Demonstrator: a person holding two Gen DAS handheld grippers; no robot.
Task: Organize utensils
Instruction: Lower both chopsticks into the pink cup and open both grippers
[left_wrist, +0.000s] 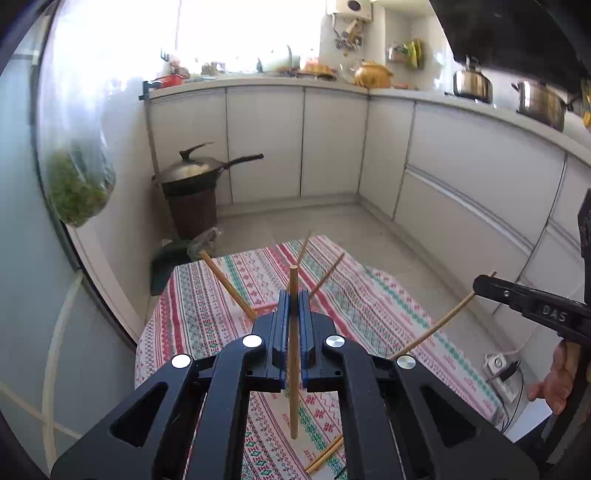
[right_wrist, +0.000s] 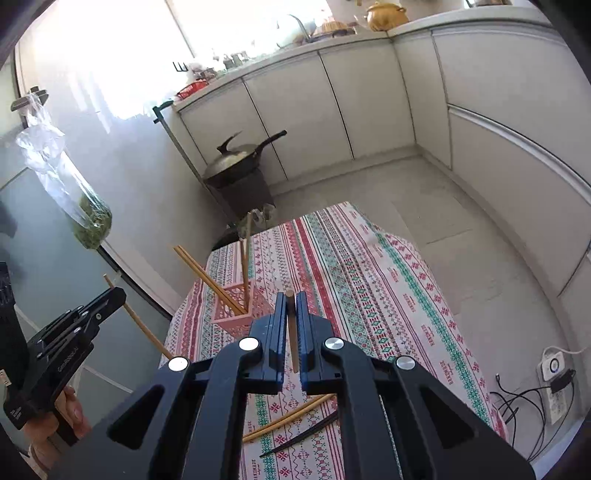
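Left wrist view: the left gripper (left_wrist: 293, 302) clamps one bamboo chopstick (left_wrist: 293, 354) upright above the patterned tablecloth (left_wrist: 369, 306), lifted clear, apparently for dropping end-first. The right gripper (left_wrist: 484, 284) grips another by its far end. A loose pair (left_wrist: 325, 454) lies at the cloth's near edge.

Right wrist view: the right gripper (right_wrist: 290, 306) pinches its chopstick (right_wrist: 293, 332) vertically. The pink basket (right_wrist: 240, 306), near the cloth's left edge, already holds leaning chopsticks (right_wrist: 207, 273), likely the destination. A dark chopstick (right_wrist: 299, 435) lies at the near edge.

Left claw (left_wrist: 294, 299) clamped, right claw (right_wrist: 290, 301) clamped, both raised
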